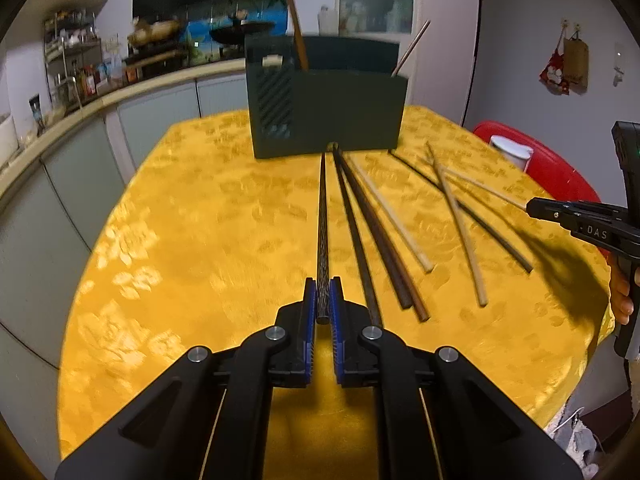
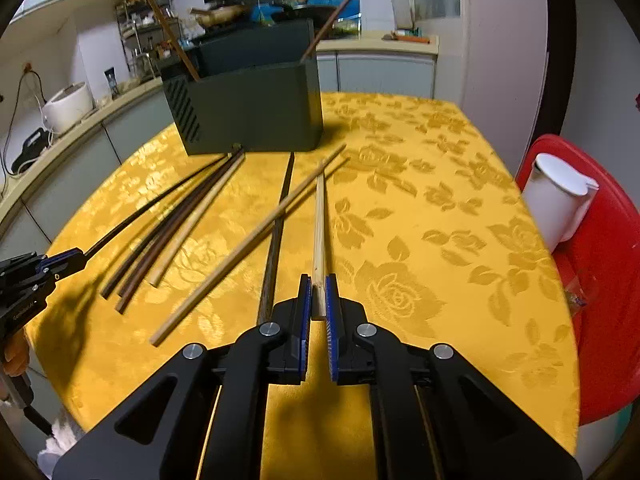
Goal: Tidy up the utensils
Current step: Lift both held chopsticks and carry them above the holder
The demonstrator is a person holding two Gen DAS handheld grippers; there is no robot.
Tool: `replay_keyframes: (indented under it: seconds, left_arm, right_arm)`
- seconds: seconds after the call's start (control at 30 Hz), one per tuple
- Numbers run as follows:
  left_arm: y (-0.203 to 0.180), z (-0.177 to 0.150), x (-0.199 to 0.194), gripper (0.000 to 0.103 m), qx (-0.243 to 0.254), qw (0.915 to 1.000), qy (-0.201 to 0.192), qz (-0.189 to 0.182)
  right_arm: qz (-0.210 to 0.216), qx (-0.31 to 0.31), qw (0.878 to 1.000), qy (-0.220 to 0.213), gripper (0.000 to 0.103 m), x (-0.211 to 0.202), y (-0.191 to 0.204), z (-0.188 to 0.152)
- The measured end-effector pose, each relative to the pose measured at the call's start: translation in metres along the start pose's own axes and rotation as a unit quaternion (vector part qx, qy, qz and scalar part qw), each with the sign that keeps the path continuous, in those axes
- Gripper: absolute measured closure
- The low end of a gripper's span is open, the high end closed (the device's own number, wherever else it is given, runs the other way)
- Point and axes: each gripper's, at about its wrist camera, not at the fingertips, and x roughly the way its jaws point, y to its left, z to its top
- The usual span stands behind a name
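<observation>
A kitchen is showing behind a round table (image 1: 208, 216) that is wearing a yellow cloth with a rose pattern; a curved counter (image 1: 100, 100) crowded with jars and bottles is running along the wall, and a white rice cooker (image 2: 68, 106) is sitting on it. A dark green utensil holder (image 1: 326, 96) is standing at the far side of the table, with a wooden utensil handle (image 1: 296, 20) and a thin brown stick (image 1: 412, 46) leaning out of its top.

The left gripper (image 1: 323, 300) is pinching the near end of a dark patterned chopstick (image 1: 322, 216) between its blue pads, jaws closed narrowly on it; the chopstick is pointing straight at the base of the holder, its far tip just beside it. Right next to it, a bundle of dark brown chopsticks (image 1: 372, 232) and a pale bamboo chopstick (image 1: 392, 220) are lying loose on the cloth, crowding the gripper's right side.

The right gripper (image 2: 318, 300) is clamping the near end of a light bamboo chopstick (image 2: 320, 216), jaws nearly together around it. A second light chopstick (image 2: 248, 240) is lying diagonally, crossing over a dark chopstick (image 2: 278, 224) that is resting just left of the held one, and their far ends are overlapping near the holder.

Off the table's right edge, a red plastic stool (image 2: 608, 280) is carrying a white lidded jug (image 2: 560, 204).
</observation>
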Motion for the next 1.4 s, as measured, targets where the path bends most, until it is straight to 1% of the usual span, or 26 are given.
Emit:
replay_keyframes:
  seconds: [0.13, 0.3, 0.43, 0.6, 0.73, 0.83, 1.13, 1.4]
  left_arm:
    - [0.000, 0.009, -0.022, 0.097, -0.001, 0.9996, -0.027, -0.009]
    - [0.003, 0.026, -0.048, 0.097, -0.005, 0.9979, -0.063, -0.010]
    - [0.005, 0.051, -0.070, 0.097, 0.000, 0.9954, -0.095, -0.009]
    - [0.000, 0.085, -0.087, 0.097, 0.015, 0.9930, -0.116, -0.008]
    - [-0.006, 0.104, -0.092, 0.097, 0.033, 0.9914, -0.127, -0.004]
    - [-0.007, 0.117, -0.088, 0.097, 0.038, 0.9915, -0.124, -0.006]
    - [0.000, 0.149, -0.079, 0.097, 0.033, 0.9933, -0.109, -0.016]
    - [0.005, 0.171, -0.075, 0.097, 0.022, 0.9951, -0.093, -0.026]
  right_arm:
    - [0.005, 0.004, 0.999, -0.035, 0.095, -0.026, 0.001, 0.007]
    - [0.014, 0.006, 0.996, -0.085, 0.095, -0.060, 0.007, 0.018]
    - [0.021, 0.001, 0.993, -0.120, 0.095, -0.083, 0.012, 0.031]
    - [0.025, -0.012, 0.989, -0.148, 0.095, -0.099, 0.017, 0.052]
    - [0.026, -0.018, 0.988, -0.152, 0.095, -0.099, 0.020, 0.067]
    - [0.034, -0.011, 0.989, -0.146, 0.095, -0.092, 0.017, 0.079]
    - [0.047, 0.004, 0.991, -0.127, 0.095, -0.077, 0.011, 0.110]
    - [0.056, 0.013, 0.990, -0.132, 0.095, -0.083, 0.007, 0.139]
